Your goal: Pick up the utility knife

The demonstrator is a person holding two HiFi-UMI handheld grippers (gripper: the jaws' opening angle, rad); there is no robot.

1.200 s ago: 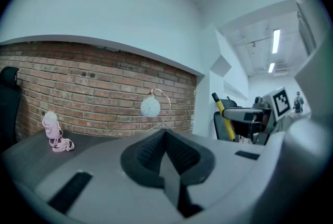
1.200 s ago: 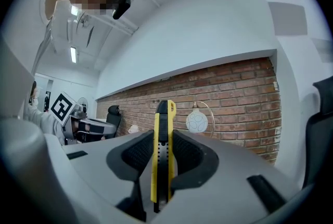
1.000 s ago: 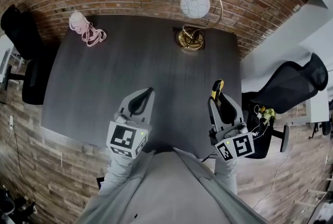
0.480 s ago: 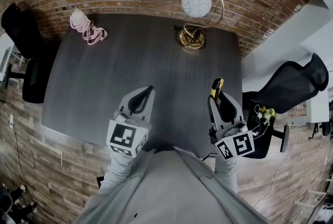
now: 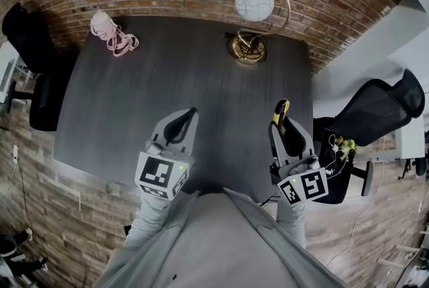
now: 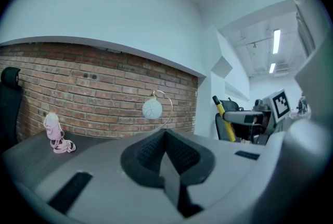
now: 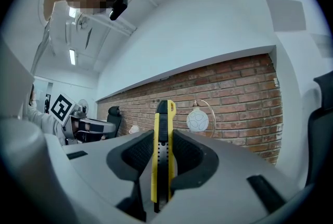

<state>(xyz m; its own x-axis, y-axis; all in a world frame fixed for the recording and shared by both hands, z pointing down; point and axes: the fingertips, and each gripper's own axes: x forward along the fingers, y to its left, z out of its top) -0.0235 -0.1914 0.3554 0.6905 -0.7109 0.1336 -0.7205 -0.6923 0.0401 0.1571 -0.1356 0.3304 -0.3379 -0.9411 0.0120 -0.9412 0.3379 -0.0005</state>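
Fingers [image 7: 127, 151] of right gripper [image 5: 281, 127] clamp utility knife [image 7: 162, 155], left gripper [image 5: 186, 120] fingers pressed together, lamp [image 5: 253, 5] and pink shoe [image 5: 110, 35] well beyond.

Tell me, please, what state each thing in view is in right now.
utility knife: lifted off the table, clamped on edge, its tip sticking out past the jaws.
right gripper: shut on the utility knife.
left gripper: shut, empty.
lamp: upright at the table's far edge.
pink item: lying at the far left corner.
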